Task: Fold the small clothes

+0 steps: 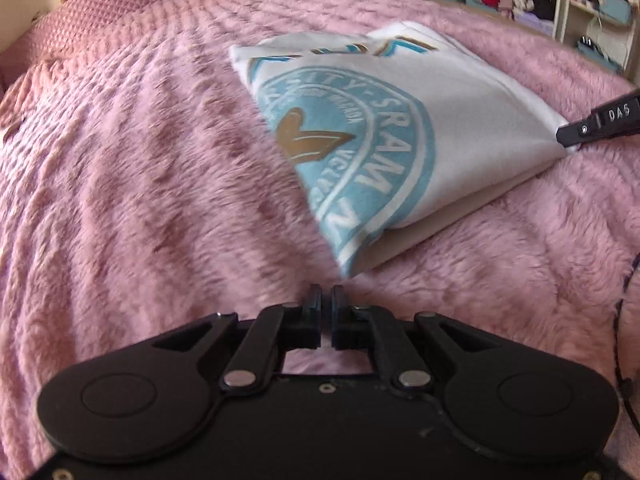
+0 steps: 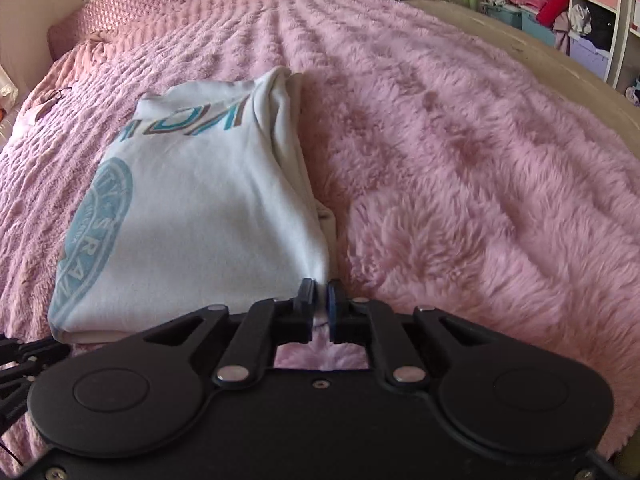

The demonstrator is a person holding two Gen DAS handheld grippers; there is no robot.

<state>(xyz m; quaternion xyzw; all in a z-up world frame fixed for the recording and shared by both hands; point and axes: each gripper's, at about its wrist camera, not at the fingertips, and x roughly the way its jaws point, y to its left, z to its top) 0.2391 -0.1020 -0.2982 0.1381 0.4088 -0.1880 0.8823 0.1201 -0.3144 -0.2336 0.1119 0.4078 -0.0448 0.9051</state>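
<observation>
A white printed T-shirt (image 1: 400,128) lies already doubled over on the pink fluffy bedspread (image 1: 140,180), a blue round badge and lettering showing on its top layer. I judge this to be late in the fold: the stack has several layers, and one more turn or a smoothing pass looks like what remains.

The right gripper (image 2: 321,294) is nearly closed, with white cloth pinched between its pads at the near right corner of the shirt. From the left camera its tip appears at that same corner. The left gripper (image 1: 327,298) has its fingers drawn almost together with only a thin slit between them; it holds nothing and sits just short of the shirt's nearest corner.

Next, the left one probably needs to open and take that near corner, so both corners can travel together.

The right-hand edge of the stack is bunched and uneven, with an under-layer poking out. There is plenty of bare bedspread on both sides. The shelves of clothes (image 2: 592,8) stand well beyond the bed's edge.
</observation>
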